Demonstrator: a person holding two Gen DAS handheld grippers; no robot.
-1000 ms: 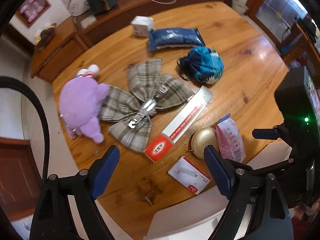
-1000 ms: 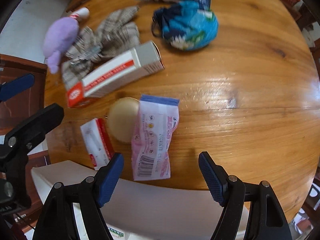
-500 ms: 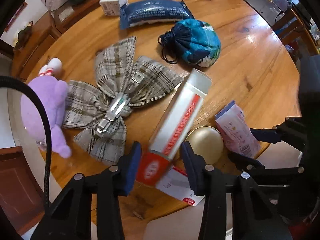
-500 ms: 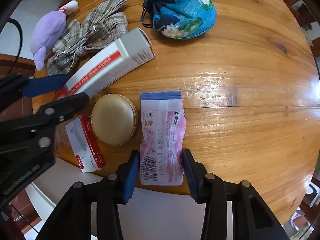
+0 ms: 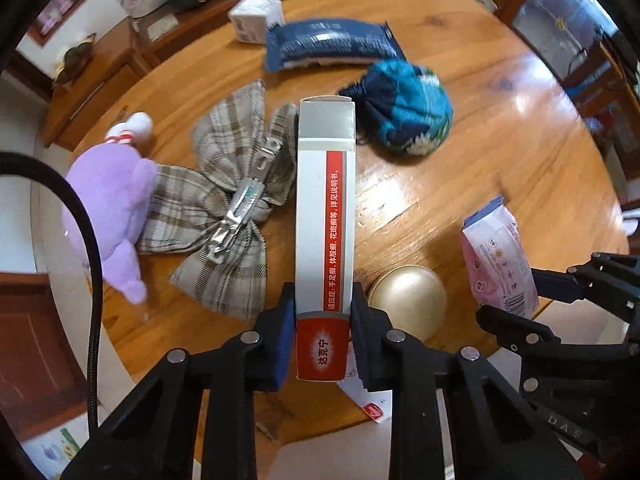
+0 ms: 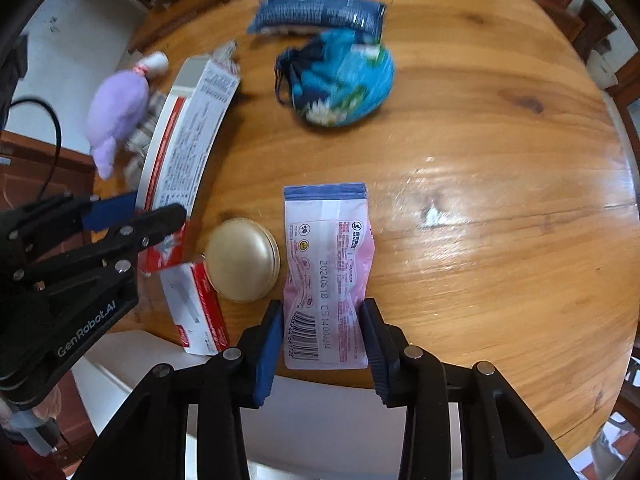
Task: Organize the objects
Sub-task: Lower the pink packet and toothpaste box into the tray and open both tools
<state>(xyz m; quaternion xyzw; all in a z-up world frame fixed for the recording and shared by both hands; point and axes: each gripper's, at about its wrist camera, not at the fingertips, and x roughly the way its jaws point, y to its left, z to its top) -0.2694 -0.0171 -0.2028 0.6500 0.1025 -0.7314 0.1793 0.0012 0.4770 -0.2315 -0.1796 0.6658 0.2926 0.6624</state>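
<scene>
**Long box and pink packet each clamped at the near edge of the surface**

The long white-and-red box (image 5: 325, 216) is pinched at its red end by the left hand-held gripper (image 5: 322, 332), its blue pads pressed against both long sides. The box points away from the camera over the round wooden surface (image 5: 500, 152), its grey far end reaching toward the blue drawstring pouch (image 5: 404, 110). From the right wrist view the box (image 6: 184, 136) looks raised at its far end, though how far off the wood cannot be told.

The pink packet (image 6: 326, 276) lies flat near the front edge, barcode end toward the camera, and the right hand-held gripper (image 6: 322, 334) is closed on that end, one finger at each side.

Just left of the packet sits a gold round case (image 6: 242, 266), and beside that a small red-and-white box (image 6: 196, 308) at the rim. Farther left lie a plaid bow with a metal clip (image 5: 228, 216) and a purple plush toy (image 5: 114, 204), touching each other. At the far side are a dark blue snack bag (image 5: 332, 46) and a small white carton (image 5: 256, 20).
</scene>
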